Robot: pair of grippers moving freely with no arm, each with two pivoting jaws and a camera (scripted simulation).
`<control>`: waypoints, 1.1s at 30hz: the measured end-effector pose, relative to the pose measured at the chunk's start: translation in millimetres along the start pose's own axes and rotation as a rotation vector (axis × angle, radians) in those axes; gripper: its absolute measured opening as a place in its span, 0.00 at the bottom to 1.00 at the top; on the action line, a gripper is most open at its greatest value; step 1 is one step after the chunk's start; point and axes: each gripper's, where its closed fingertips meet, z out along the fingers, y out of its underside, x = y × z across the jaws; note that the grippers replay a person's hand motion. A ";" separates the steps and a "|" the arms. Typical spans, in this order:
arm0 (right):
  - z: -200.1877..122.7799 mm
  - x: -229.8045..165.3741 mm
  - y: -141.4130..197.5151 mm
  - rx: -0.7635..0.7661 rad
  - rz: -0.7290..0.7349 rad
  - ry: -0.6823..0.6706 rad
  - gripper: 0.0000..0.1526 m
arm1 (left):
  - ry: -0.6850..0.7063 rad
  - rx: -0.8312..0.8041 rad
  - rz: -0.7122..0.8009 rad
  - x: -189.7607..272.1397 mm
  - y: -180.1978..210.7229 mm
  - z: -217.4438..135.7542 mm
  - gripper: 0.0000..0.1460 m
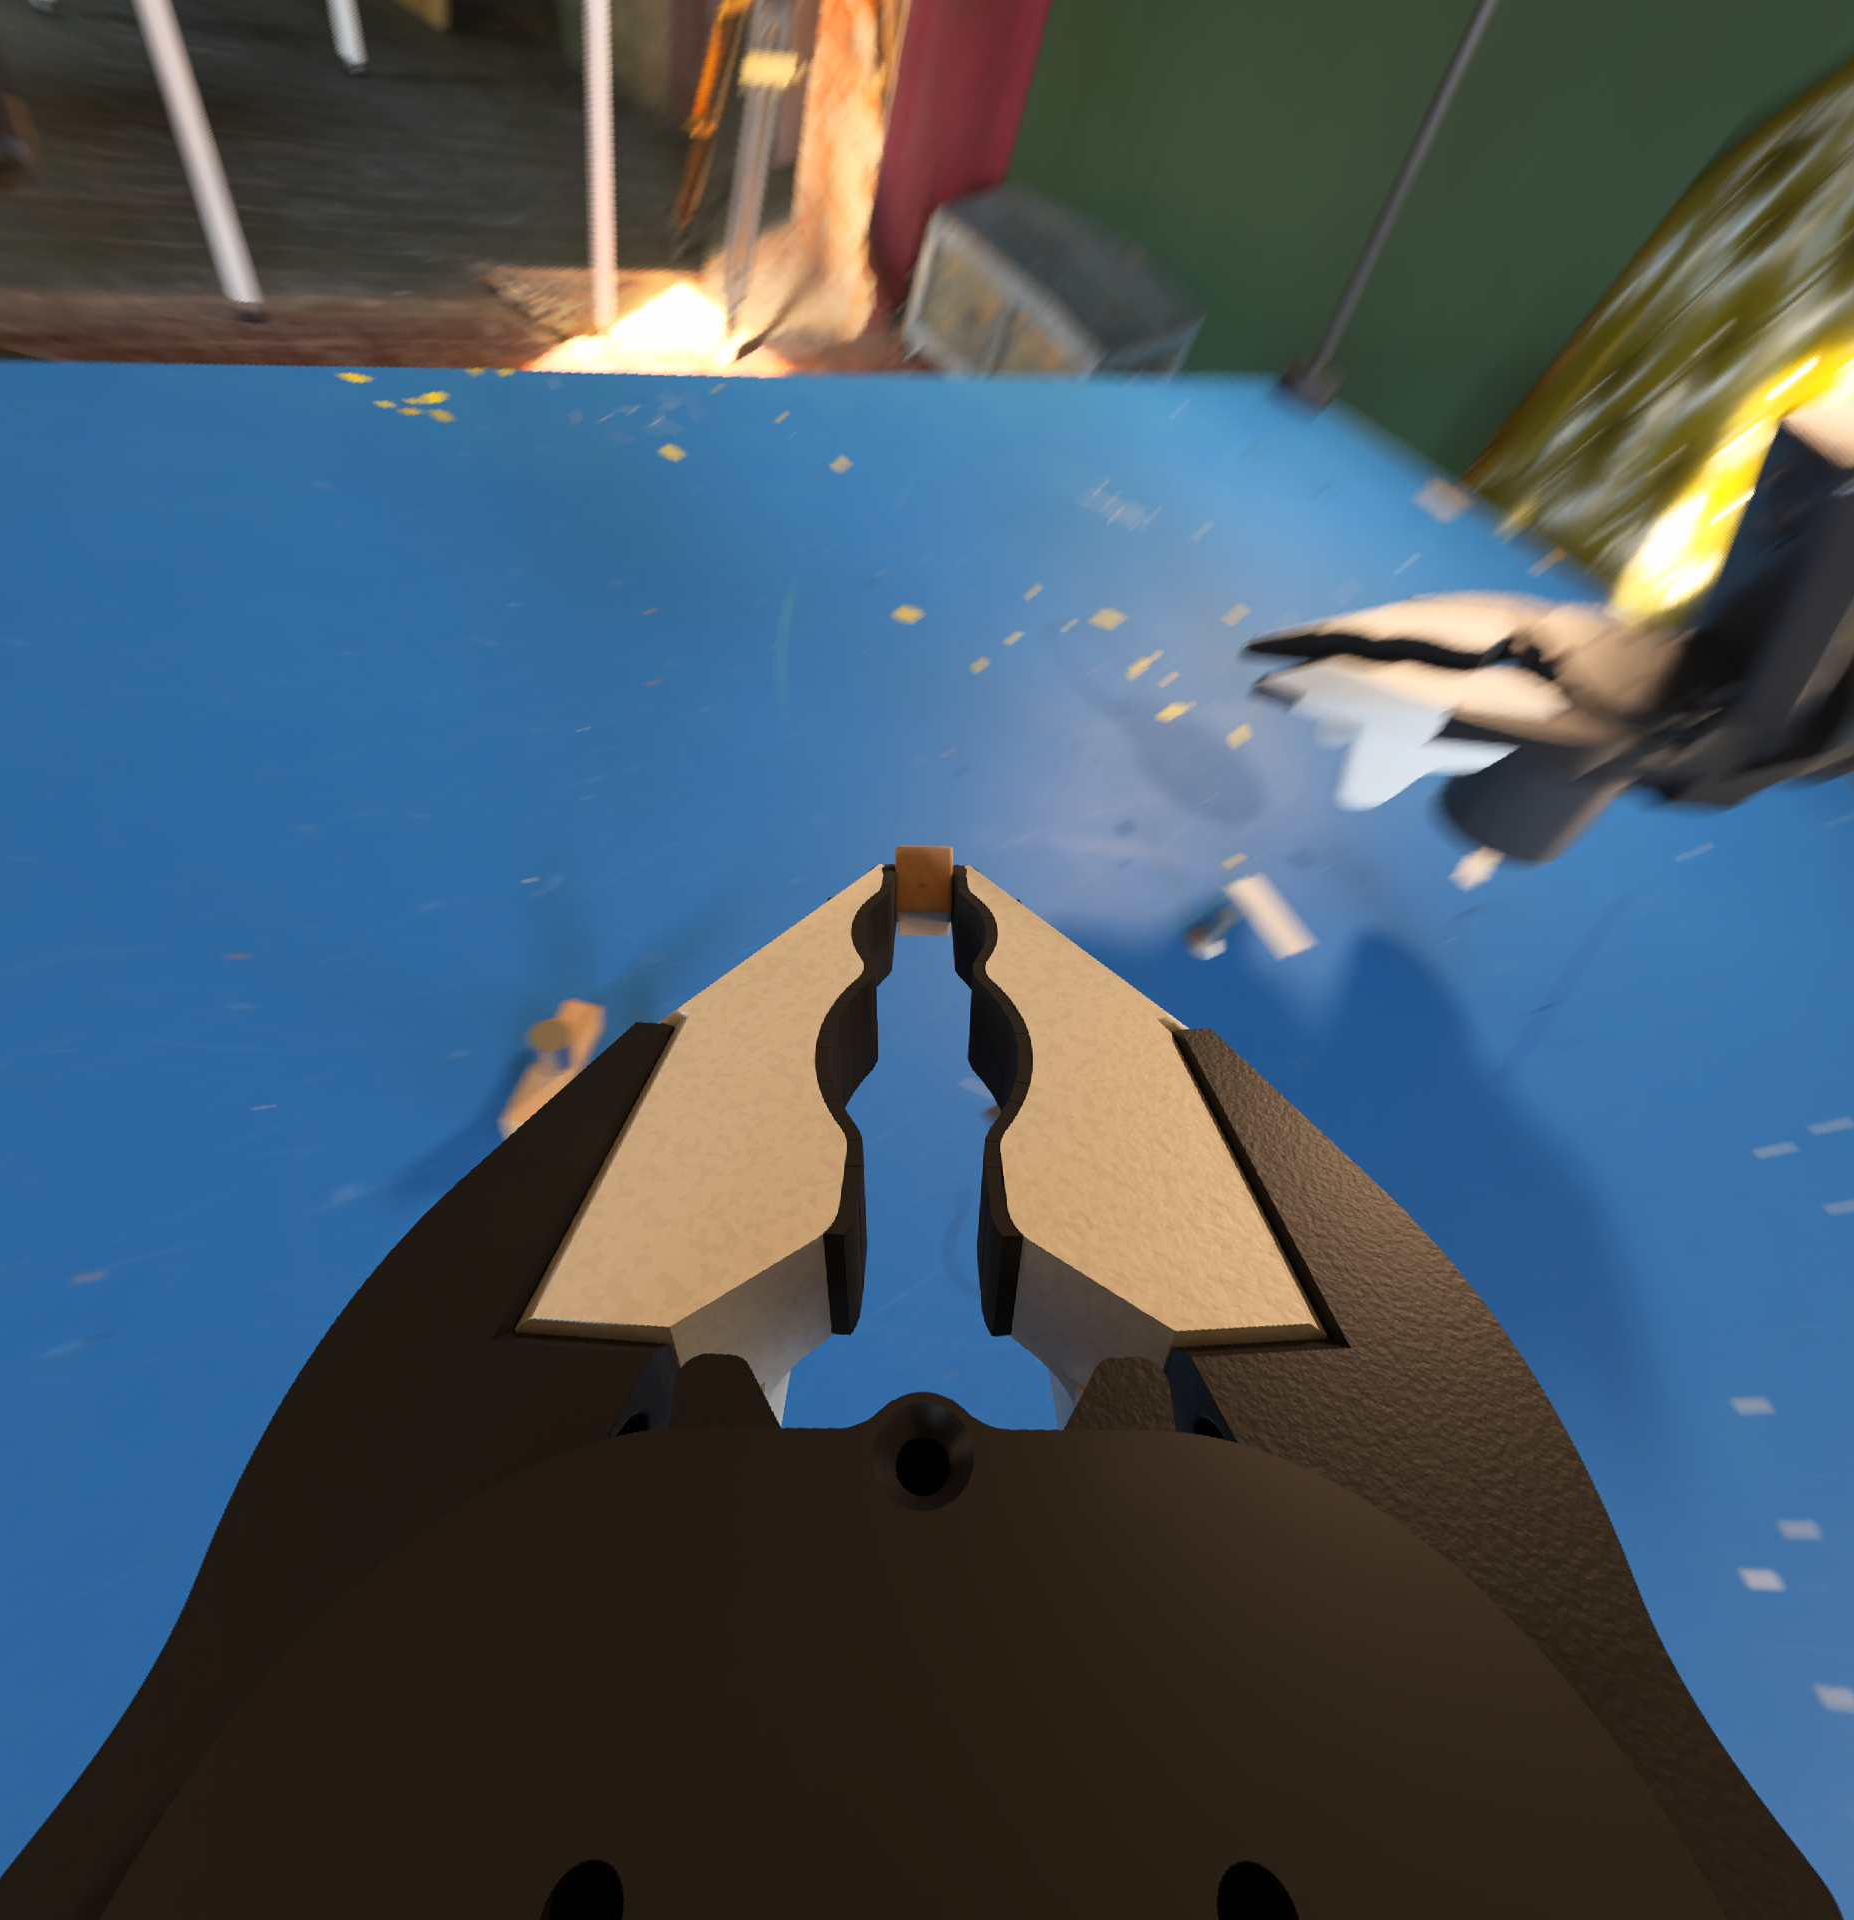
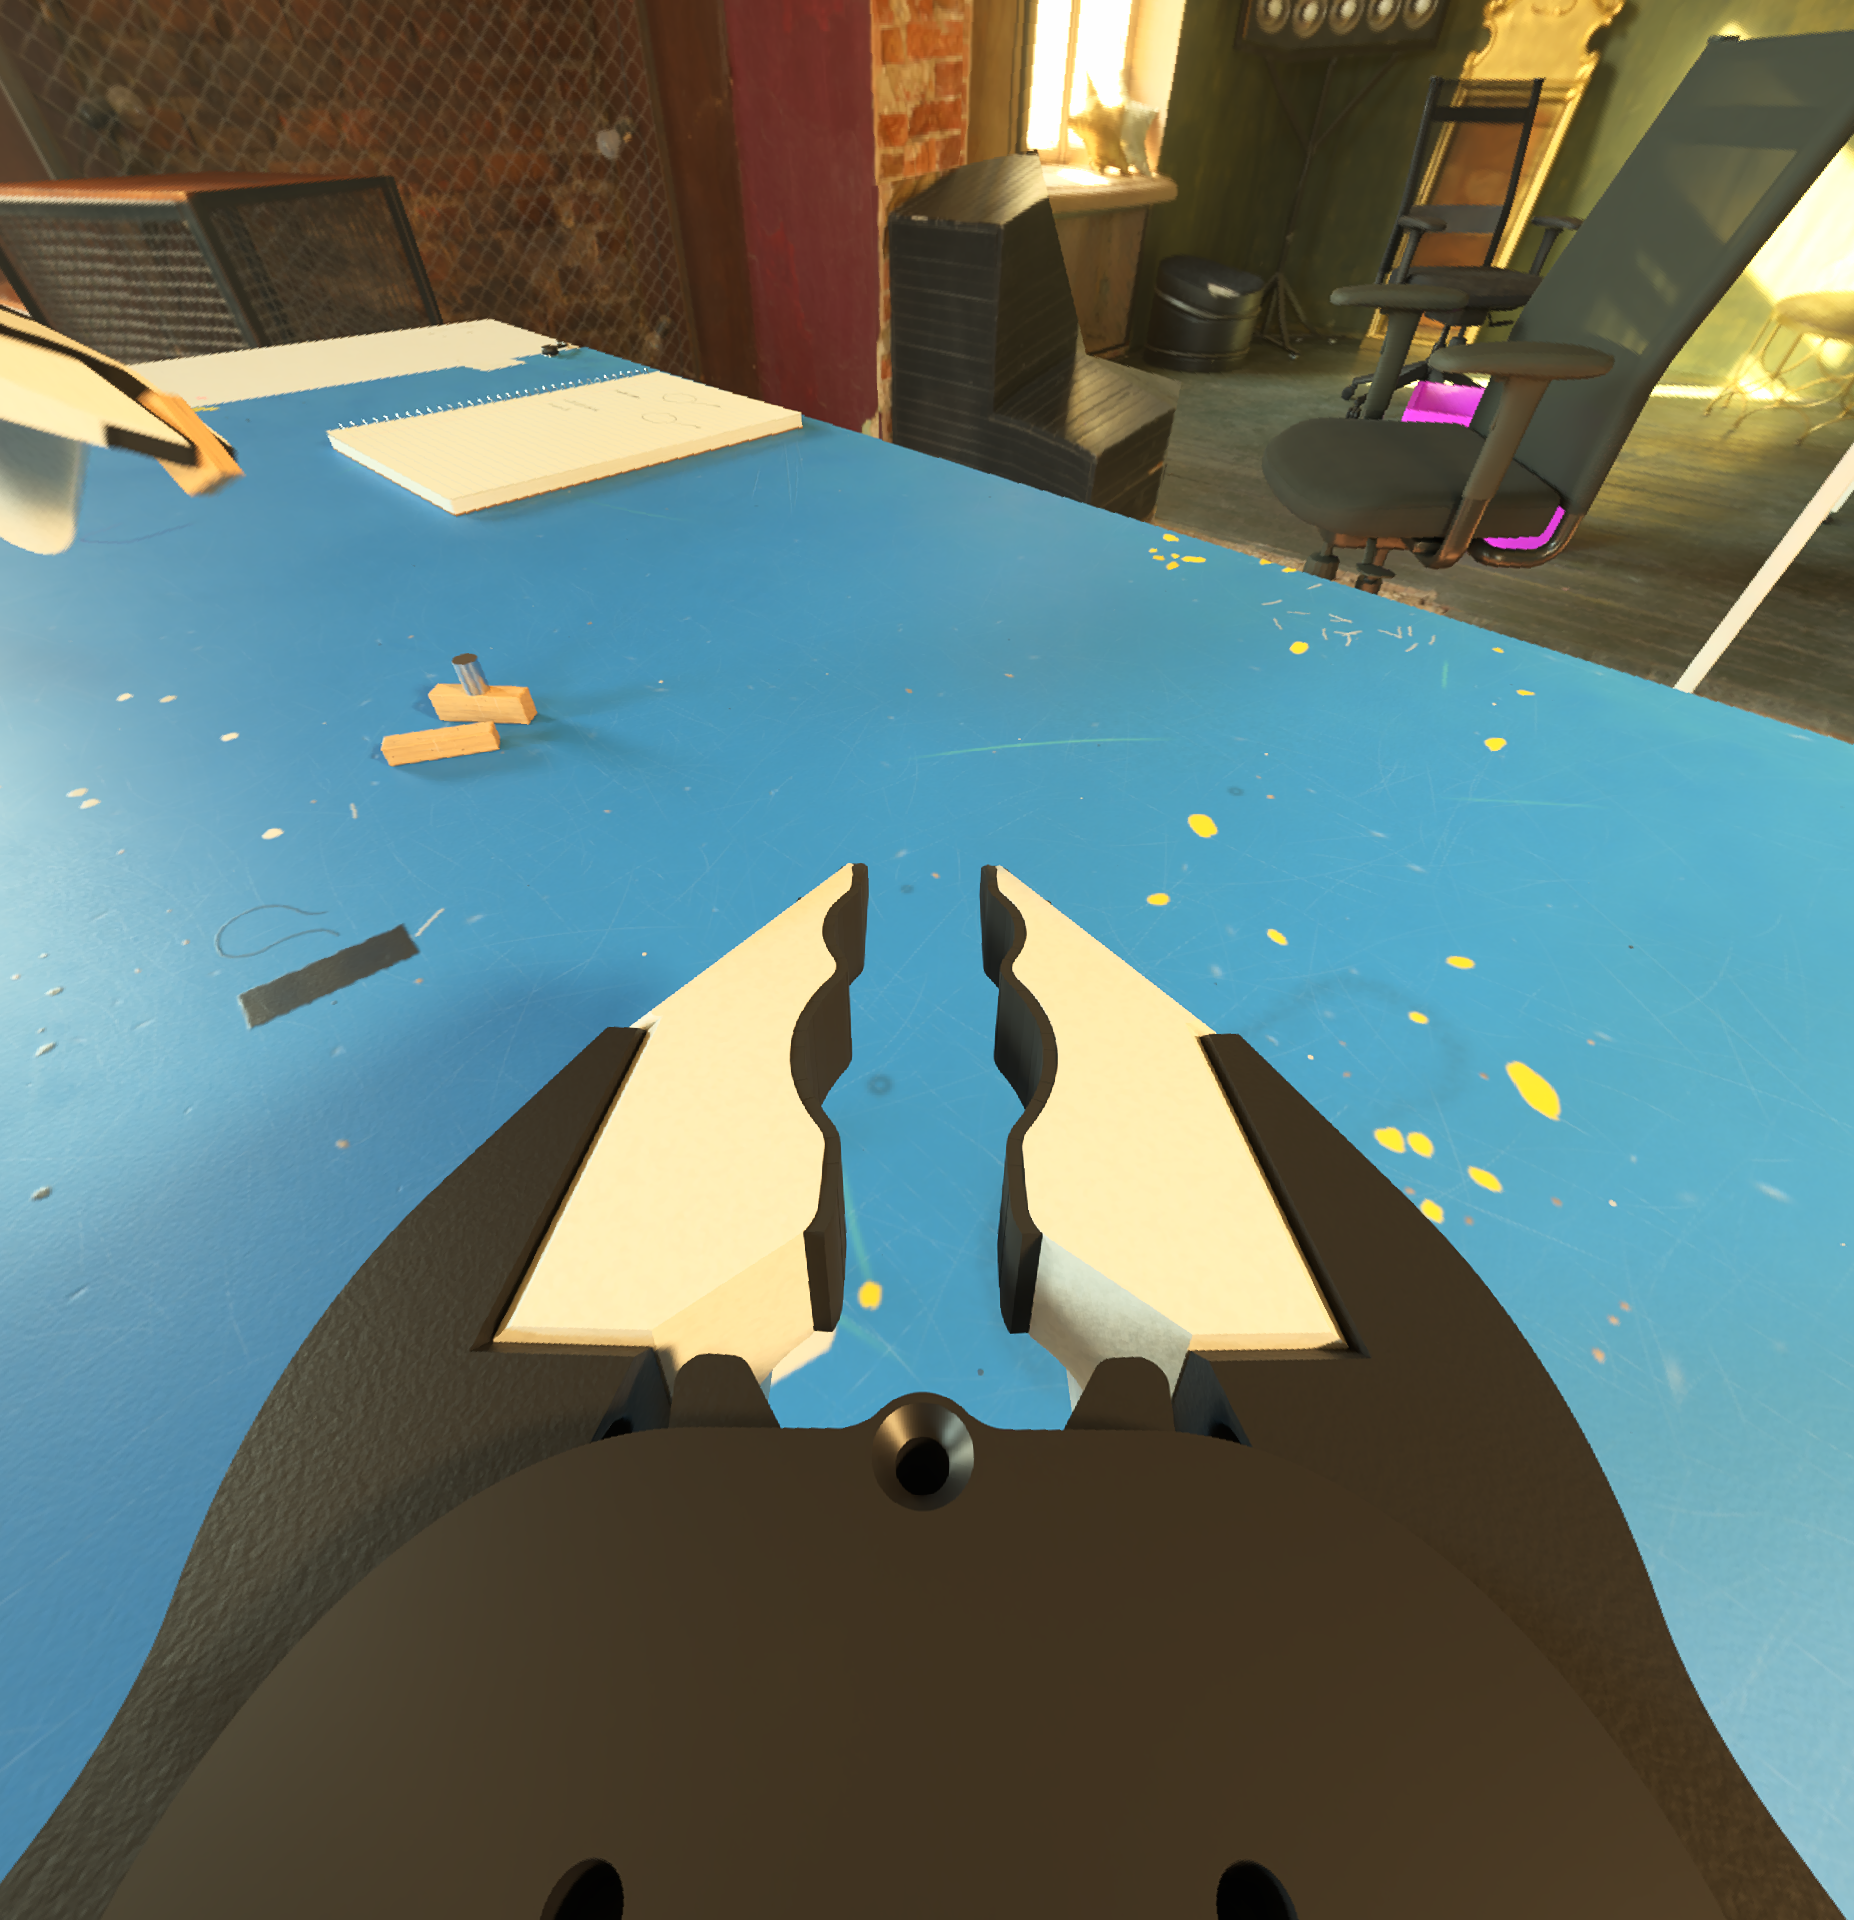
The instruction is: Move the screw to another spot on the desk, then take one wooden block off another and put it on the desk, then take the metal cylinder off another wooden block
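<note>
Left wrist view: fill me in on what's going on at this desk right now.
The left tool is shut on a wooden block, held clear above the blue desk. In the right wrist view, two more wooden blocks lie on the desk, and the metal cylinder stands upright on the farther one. The right tool is open and empty, off to the side. I can't make out the screw with certainty.

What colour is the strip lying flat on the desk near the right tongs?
Dark grey, nearly black. The strip shows best in the right wrist view, flat on the blue desk.
</note>
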 end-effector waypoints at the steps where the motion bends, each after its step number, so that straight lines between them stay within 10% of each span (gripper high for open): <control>1: 0.0 -0.2 0.1 -0.001 -0.003 0.001 0.14 | 0.057 0.042 -0.064 5.0 -4.9 -3.2 0.07; 16: 2.1 -3.3 3.5 -0.024 -0.051 0.014 0.14 | 0.040 -0.513 0.237 49.8 115.7 54.6 0.07; 23: 3.4 -5.1 5.5 -0.038 -0.066 0.011 0.14 | 0.023 -0.572 0.328 59.2 124.1 67.9 0.07; 27: 3.6 -6.0 5.8 -0.041 -0.076 0.012 0.14 | 0.013 -0.529 0.337 58.1 115.4 68.6 0.31; 33: 3.9 -7.5 6.4 -0.044 -0.089 0.010 0.14 | -0.120 -0.405 0.331 -21.0 70.3 33.8 0.34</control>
